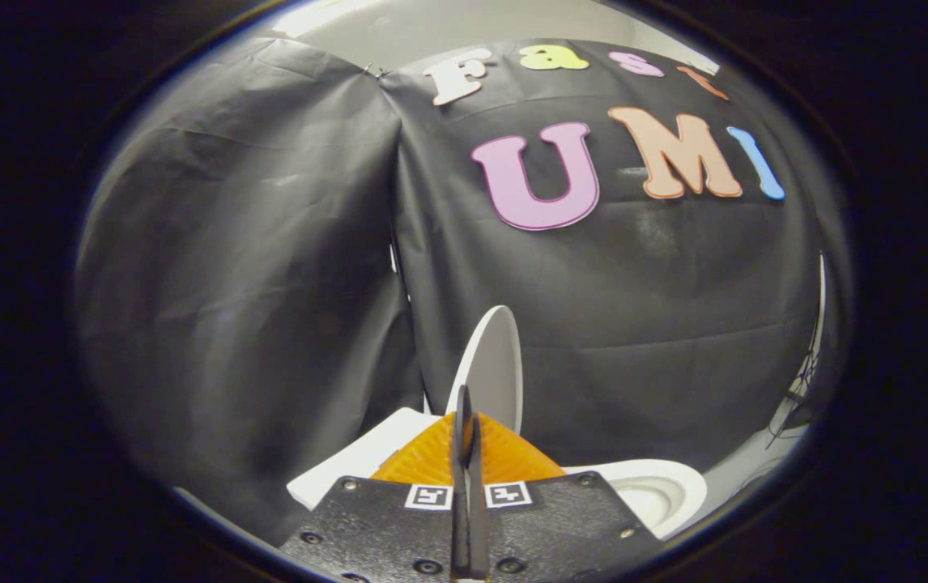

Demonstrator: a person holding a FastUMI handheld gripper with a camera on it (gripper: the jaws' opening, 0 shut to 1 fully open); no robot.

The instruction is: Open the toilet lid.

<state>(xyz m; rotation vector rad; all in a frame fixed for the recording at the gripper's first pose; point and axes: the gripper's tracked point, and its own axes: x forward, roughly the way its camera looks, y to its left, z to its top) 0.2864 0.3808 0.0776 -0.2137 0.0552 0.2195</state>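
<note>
We see the black cloth wall [270, 283] of the booth draped behind everything, its folds hanging down to the floor, and it serves as the backdrop against which the white toilet stands out. Below it sits the toilet: a flat white tank top [355, 470] just off to one side of the fingers, and the open bowl [658, 490] on the other side, with its rim and pale inner basin exposed. Between them the toilet lid [496, 364] rises upright just beyond the fingertips, leaning back toward the cloth wall; we judge that it rests past its balance point, which is why it stands with nothing holding it. From that we take the task to be essentially done, the lid up and the bowl uncovered. Nearest to us, the gripper [464, 433] has its two fingers pressed together, with no gap between them and nothing caught in them. It appears free of the lid, though we cannot tell whether the tips touch the lid's lower edge. We would guess the fingers are closed because a lift by pushing needs no grasp.
</note>
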